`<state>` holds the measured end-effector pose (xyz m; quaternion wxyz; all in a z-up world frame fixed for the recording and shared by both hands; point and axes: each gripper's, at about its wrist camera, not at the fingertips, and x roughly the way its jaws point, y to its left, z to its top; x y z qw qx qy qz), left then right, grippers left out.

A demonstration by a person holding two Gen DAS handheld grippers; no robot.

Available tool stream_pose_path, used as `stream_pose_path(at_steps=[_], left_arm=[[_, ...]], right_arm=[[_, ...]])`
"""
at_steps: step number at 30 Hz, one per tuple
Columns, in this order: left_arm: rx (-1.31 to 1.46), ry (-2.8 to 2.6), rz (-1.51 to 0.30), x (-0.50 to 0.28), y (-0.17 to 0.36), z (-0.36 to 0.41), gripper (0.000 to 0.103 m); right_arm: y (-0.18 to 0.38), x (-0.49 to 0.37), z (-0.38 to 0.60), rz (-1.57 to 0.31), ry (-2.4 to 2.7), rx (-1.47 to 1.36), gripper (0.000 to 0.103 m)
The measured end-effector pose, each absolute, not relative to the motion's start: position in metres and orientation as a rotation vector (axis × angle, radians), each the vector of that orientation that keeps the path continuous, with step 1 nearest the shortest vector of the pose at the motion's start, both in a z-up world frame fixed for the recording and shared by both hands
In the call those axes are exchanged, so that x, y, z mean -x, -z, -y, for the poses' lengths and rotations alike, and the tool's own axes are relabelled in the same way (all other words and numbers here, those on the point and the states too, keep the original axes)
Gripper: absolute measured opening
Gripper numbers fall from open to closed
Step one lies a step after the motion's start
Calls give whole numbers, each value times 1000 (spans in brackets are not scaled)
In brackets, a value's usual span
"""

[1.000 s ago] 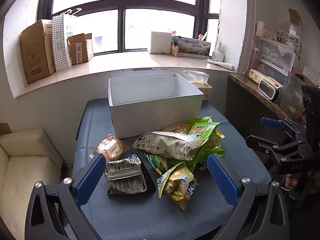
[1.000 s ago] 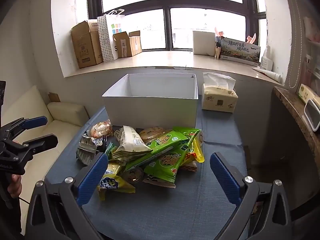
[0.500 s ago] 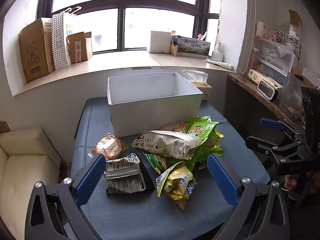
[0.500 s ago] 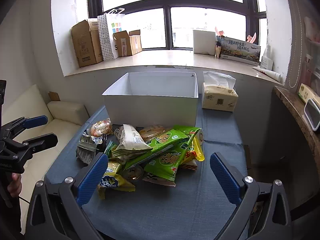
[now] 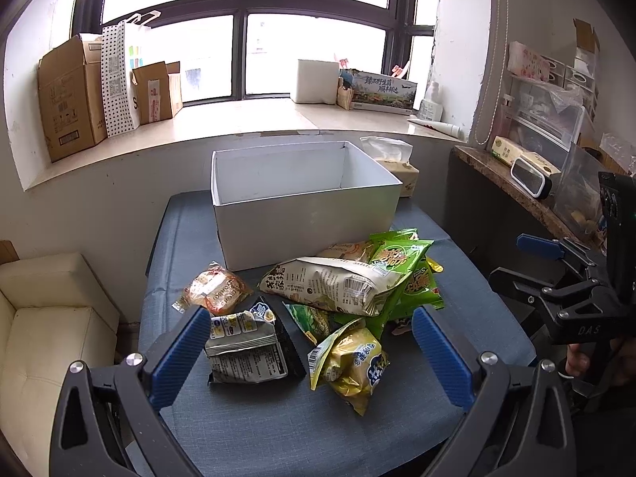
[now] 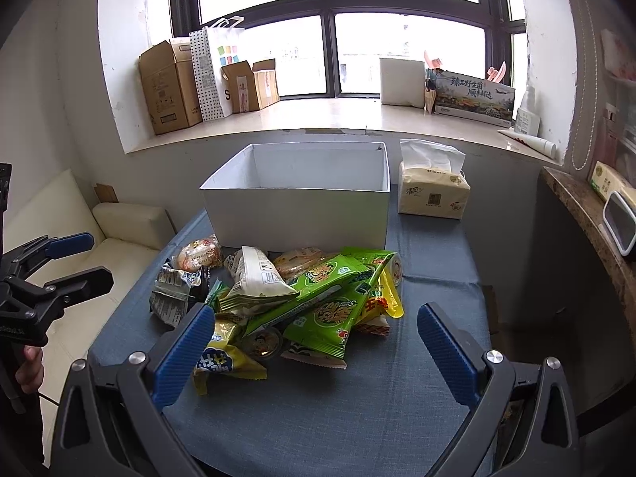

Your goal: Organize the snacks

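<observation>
Honestly, barely anything changed over last second: your left hand-held gripper [image 5: 310,351] and right hand-held gripper [image 6: 312,351] stayed spread wide, empty. Snack pile [image 6: 294,298] sat untouched on surface [image 6: 397,397] before empty white box [image 6: 298,214]. Sorting hadn't started.

A lived-in room at home, with a cream sofa [image 6: 119,234] beside a cloth-covered desk [image 6: 397,377], cardboard boxes [image 6: 169,85] along a wide window sill [image 6: 318,113] and a cluttered side shelf [image 5: 516,187].
</observation>
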<state>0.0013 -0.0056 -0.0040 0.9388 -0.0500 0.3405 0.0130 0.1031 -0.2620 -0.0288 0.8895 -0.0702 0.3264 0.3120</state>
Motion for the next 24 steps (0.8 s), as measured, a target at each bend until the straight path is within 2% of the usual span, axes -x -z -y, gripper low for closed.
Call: stream_pose_path(at_steps=[24], left_arm=[[105,-23,-698,-2,6,5,103]], right_arm=[[30,-102,261,-685,-654,151,103]])
